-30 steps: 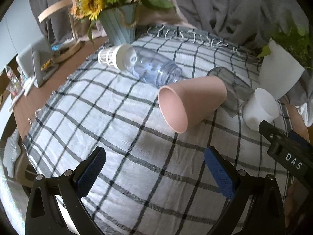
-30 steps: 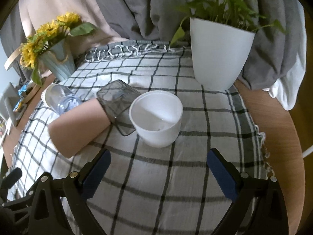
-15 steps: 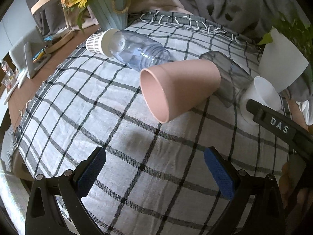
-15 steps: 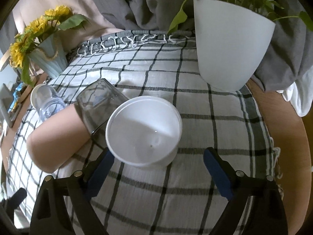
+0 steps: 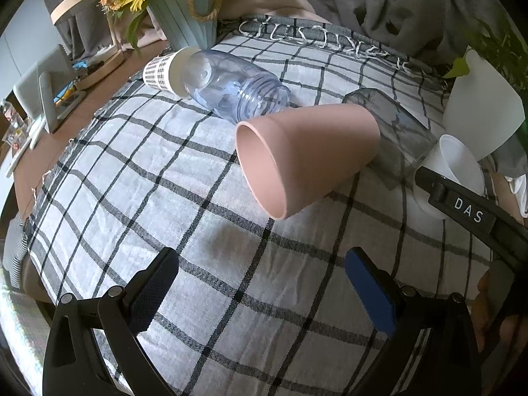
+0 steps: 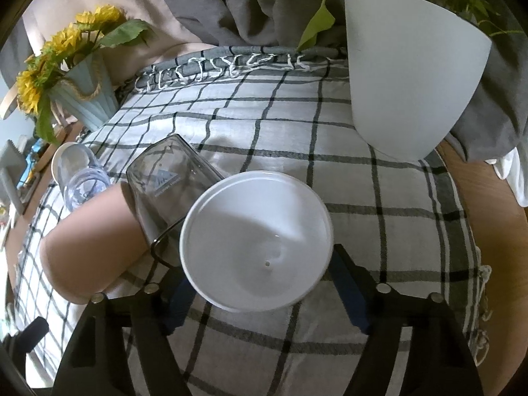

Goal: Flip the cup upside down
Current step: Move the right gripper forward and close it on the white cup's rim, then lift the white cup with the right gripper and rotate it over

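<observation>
A white cup (image 6: pixel 257 241) stands upright, mouth up, on the checked cloth. My right gripper (image 6: pixel 260 300) is open with its blue-padded fingers on either side of the cup's lower body; contact cannot be told. In the left wrist view the white cup (image 5: pixel 457 165) shows at the right, partly behind the right gripper's black body. A pink cup (image 5: pixel 303 155) lies on its side, mouth toward the left gripper. My left gripper (image 5: pixel 260 293) is open and empty, hovering above the cloth in front of the pink cup.
A dark glass tumbler (image 6: pixel 171 188) lies on its side between the pink and white cups. A clear bottle (image 5: pixel 227 89) lies behind. A white plant pot (image 6: pixel 412 82) stands back right, a sunflower vase (image 6: pixel 82 99) back left. The table edge (image 6: pixel 488 211) is at the right.
My right gripper has moved forward until its open fingers straddle the white cup. My left gripper has moved nearer to the pink cup.
</observation>
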Action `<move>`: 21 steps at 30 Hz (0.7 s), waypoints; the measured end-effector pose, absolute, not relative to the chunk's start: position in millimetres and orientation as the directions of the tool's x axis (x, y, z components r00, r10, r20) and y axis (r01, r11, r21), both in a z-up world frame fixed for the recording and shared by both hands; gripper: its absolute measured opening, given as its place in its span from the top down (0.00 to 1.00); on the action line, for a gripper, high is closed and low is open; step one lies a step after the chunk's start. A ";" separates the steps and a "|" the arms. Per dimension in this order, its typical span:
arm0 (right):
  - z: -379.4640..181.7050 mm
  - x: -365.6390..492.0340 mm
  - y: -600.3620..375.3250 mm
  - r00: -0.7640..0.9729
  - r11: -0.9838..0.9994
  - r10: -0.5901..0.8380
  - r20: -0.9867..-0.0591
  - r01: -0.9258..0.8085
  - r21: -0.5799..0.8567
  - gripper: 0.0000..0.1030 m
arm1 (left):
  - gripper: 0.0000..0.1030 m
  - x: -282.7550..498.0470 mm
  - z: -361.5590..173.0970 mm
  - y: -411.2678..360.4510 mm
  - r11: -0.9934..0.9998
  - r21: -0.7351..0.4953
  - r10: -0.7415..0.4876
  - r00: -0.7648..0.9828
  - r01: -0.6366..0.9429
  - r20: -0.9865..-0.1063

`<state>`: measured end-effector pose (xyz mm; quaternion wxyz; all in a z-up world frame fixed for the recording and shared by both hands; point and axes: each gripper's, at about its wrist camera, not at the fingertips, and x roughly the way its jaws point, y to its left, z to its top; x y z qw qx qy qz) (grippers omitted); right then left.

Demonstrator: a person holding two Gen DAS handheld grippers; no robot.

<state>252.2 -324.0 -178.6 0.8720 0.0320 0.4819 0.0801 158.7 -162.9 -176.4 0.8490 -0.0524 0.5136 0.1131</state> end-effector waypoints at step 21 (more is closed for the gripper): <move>-136.3 186.7 -312.6 0.437 0.989 0.148 -0.887 -0.036 0.146 0.33 | 0.00 125.3 -138.1 -114.4 0.988 0.050 0.119 0.507 -0.148 -0.854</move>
